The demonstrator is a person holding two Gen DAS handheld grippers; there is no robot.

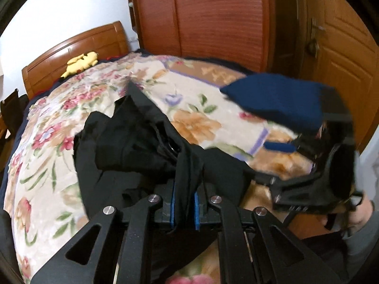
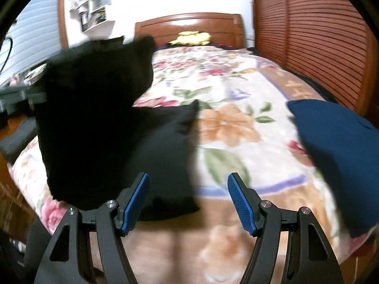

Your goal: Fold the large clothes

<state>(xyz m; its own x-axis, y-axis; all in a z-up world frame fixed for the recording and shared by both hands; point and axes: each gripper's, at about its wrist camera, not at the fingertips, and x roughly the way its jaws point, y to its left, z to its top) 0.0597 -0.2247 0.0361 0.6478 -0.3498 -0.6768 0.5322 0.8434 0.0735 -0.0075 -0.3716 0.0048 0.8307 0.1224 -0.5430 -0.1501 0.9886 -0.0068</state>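
A black garment (image 1: 132, 142) lies bunched on the floral blanket (image 1: 47, 165) of the bed. My left gripper (image 1: 184, 210) is shut on a fold of it and holds it up. In the right wrist view the same black garment (image 2: 94, 123) hangs lifted at the left, blurred. My right gripper (image 2: 188, 201) is open and empty above the blanket (image 2: 236, 123), just right of the black cloth. It also shows at the right of the left wrist view (image 1: 315, 165). A folded navy garment (image 1: 277, 99) lies on the bed's right side (image 2: 336, 156).
A yellow plush toy (image 1: 81, 62) lies by the wooden headboard (image 1: 78, 47). A brown slatted wardrobe (image 1: 213, 16) stands along the bed's far side, with a wooden door (image 1: 343, 59) beside it. White wall shelves (image 2: 92, 2) hang at the left.
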